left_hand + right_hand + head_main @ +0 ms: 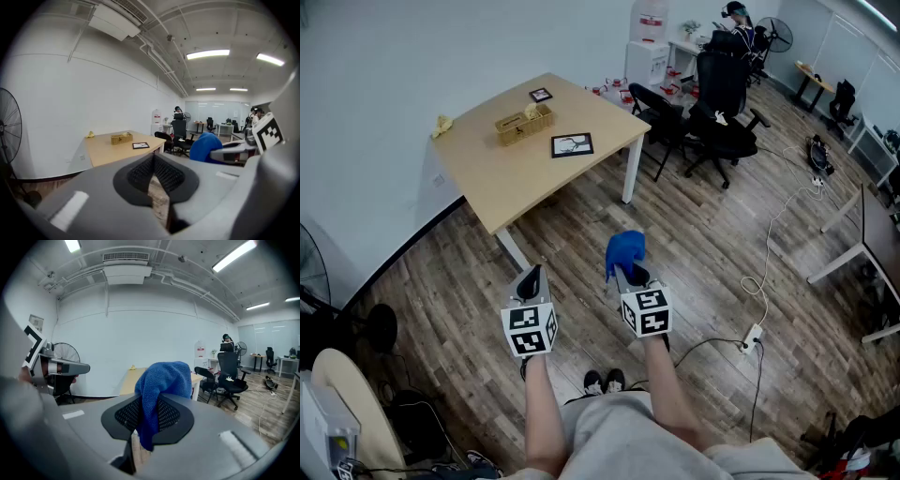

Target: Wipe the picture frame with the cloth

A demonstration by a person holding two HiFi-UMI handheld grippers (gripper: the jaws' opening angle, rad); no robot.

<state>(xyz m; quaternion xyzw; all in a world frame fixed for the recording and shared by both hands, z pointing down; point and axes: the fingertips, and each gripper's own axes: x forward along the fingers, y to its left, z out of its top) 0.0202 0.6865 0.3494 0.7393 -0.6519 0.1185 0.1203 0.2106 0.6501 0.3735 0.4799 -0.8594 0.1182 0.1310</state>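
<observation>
A black picture frame [572, 144] lies flat on the wooden table [506, 183], far ahead of both grippers; it shows small in the left gripper view [140, 146] too. My right gripper [626, 272] is shut on a blue cloth [624, 251], which bunches up over the pinched jaws [164, 385]. To its left, my left gripper [529, 279] is held above the wood floor, its jaws shut with nothing between them [152, 176]. Both hang well short of the table.
A woven box [523, 123], a second small frame [541, 95] and a yellow object [442, 125] also sit on the table. Black office chairs [717, 103] stand to the right of it. A power strip and cables [752, 336] lie on the floor at right. A fan [9, 126] stands at left.
</observation>
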